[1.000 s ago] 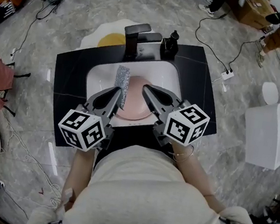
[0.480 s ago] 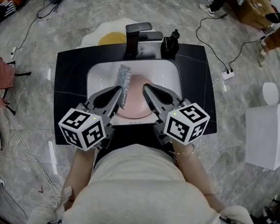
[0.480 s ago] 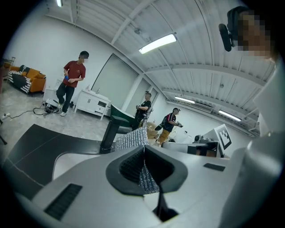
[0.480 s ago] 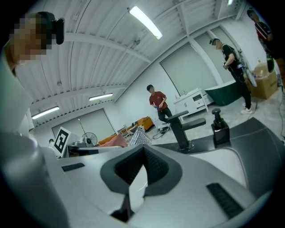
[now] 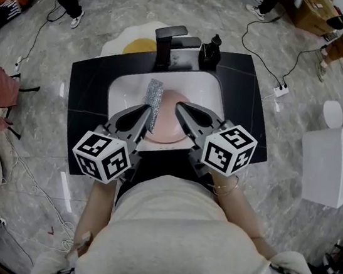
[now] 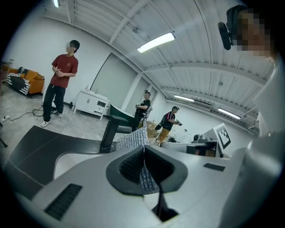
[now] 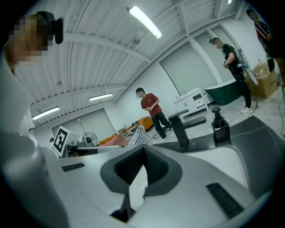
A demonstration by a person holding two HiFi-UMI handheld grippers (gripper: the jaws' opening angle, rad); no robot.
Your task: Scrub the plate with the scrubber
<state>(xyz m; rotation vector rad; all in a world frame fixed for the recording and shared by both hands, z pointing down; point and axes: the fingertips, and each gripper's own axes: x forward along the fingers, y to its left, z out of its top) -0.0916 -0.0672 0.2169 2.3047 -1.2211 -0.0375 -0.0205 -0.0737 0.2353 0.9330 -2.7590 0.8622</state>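
As a person leans over a black desk with a white sink set into it, the left tool is clamped on a silvery mesh scrubber, which sticks up past the jaw tips over the basin. The right tool hangs just beside it, jaws closed on nothing, its tips above the pink plate lying in the sink. Whether the mesh touches the plate cannot be told. Beyond stand a black faucet and a black soap dispenser. The plate looks unsteadied, so scrubbing strokes would likely slide or spin it in the smooth basin unless the right tool pins it. The scrubber is pinched only by one end. Hard pressure could fold the mesh or drag it free, letting a bare jaw tip scrape the plate.
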